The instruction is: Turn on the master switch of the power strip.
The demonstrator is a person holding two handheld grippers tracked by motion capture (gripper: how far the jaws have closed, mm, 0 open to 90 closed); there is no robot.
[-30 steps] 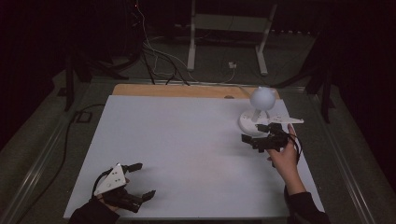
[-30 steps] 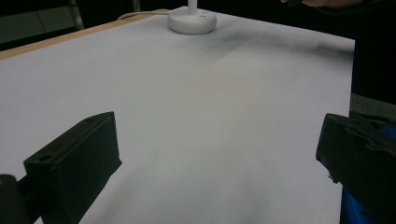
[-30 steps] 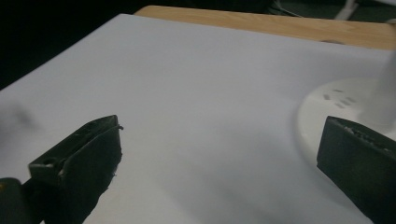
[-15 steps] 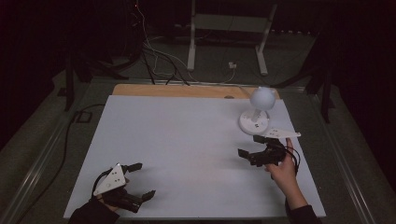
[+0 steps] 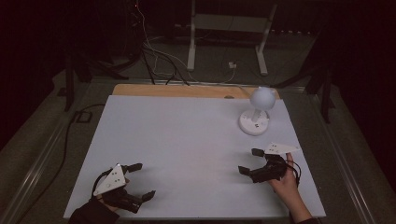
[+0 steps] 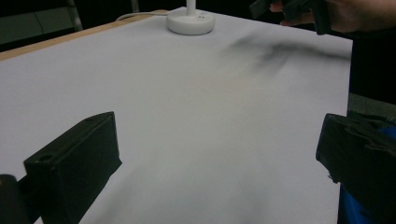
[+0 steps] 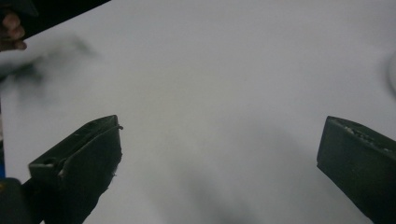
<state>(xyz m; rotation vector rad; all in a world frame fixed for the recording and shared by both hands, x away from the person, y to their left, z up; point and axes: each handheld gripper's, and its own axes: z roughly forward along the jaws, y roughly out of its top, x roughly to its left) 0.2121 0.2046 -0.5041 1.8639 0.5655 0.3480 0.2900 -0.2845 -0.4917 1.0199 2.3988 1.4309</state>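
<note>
While both grippers' fingers gape empty, the high view reveals the lamp (image 5: 257, 109) globe.

Your table (image 5: 187, 140) is covered in a plain, unpatterned white sheet, with a light wood-brown strip showing along its far edge at the top of the high view. Upper right on it stands a white lamp (image 5: 256, 112), globe and round base alike. Your left gripper (image 5: 142, 181), lower left, is black with a pale grey plate on top. Your right gripper (image 5: 251, 161), lower right, has the same black and grey. The surroundings are dark, the floor dull grey.
</note>
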